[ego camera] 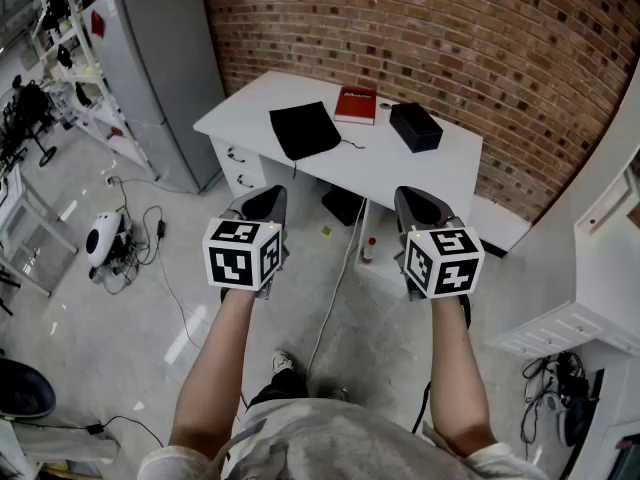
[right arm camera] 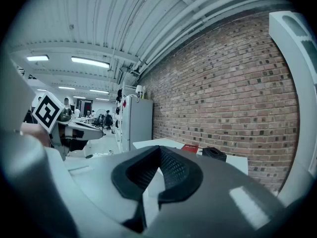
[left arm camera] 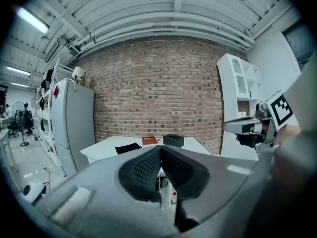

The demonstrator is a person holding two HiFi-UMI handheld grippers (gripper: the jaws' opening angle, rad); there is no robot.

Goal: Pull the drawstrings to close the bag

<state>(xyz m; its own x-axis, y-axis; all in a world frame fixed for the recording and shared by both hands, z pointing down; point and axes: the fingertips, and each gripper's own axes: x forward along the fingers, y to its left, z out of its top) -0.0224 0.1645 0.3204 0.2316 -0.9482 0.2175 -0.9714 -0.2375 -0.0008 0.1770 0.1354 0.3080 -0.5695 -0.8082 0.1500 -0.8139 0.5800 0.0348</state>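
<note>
Flat black fabric drawstring bag (ego camera: 304, 129) is lying at the white desk's (ego camera: 400, 173) near edge, cord (ego camera: 352, 145) trailing right — left gripper (ego camera: 264, 196) and right gripper (ego camera: 420, 200) are hovering closed, empty, over grey floor (ego camera: 375, 318).

Head view: cannot resolve whether the black bag's (ego camera: 305, 130) mouth is open or drawn. Its drawstring (ego camera: 350, 145) is a thin thread only. Red book (ego camera: 356, 104) cover print is too small to read. Desk (ego camera: 420, 168) front is partly hidden behind left gripper (ego camera: 262, 204) and right gripper (ego camera: 420, 206). White cabinet (ego camera: 585, 268) is cut off by the right edge.
</note>
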